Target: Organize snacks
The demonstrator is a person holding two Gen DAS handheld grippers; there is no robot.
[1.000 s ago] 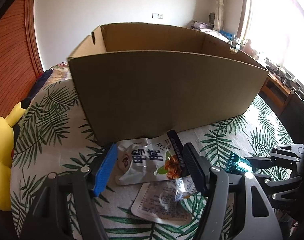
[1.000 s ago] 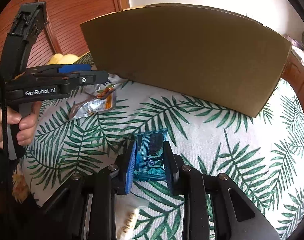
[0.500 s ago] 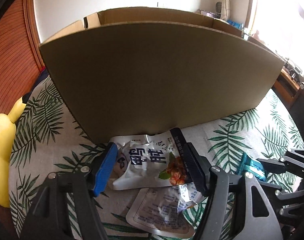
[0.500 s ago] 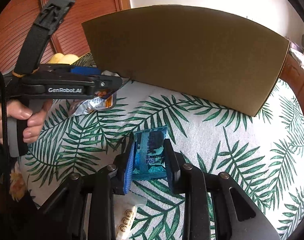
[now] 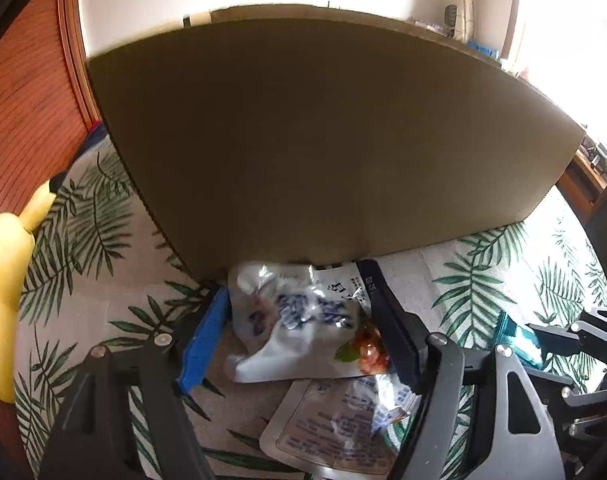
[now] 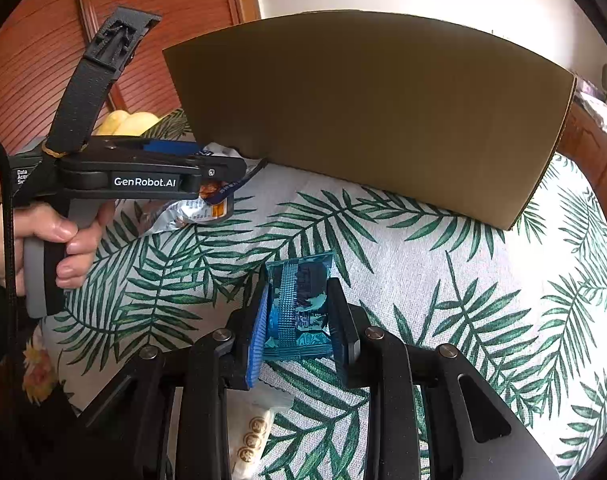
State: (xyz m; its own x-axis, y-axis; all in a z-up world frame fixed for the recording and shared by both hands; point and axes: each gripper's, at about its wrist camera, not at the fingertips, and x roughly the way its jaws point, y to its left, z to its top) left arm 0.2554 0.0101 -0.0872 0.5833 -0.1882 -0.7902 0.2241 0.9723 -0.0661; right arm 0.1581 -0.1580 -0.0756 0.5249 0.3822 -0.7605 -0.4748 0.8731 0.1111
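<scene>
My left gripper [image 5: 299, 320] is shut on a silver-white snack pouch [image 5: 303, 320] with blue lettering, held right against the near wall of the brown cardboard box [image 5: 323, 140]. A second silver pouch [image 5: 335, 432] lies on the cloth beneath it. My right gripper [image 6: 299, 320] is shut on a small blue snack packet [image 6: 299, 304], held above the palm-leaf tablecloth [image 6: 423, 260], short of the box [image 6: 363, 112]. The left gripper [image 6: 143, 176] with its pouch [image 6: 183, 212] shows at the left in the right wrist view. The box inside is hidden.
A yellow plush toy [image 5: 3, 280] sits at the table's left edge. A white packet with gold rounds [image 6: 251, 432] lies under my right gripper. A red-brown wooden wall [image 6: 35, 60] is at the left; cluttered furniture [image 5: 599, 160] stands at the right.
My left gripper has moved forward and down with the pouch until it meets the box wall; the box opening has dropped out of view. My right gripper has barely moved.
</scene>
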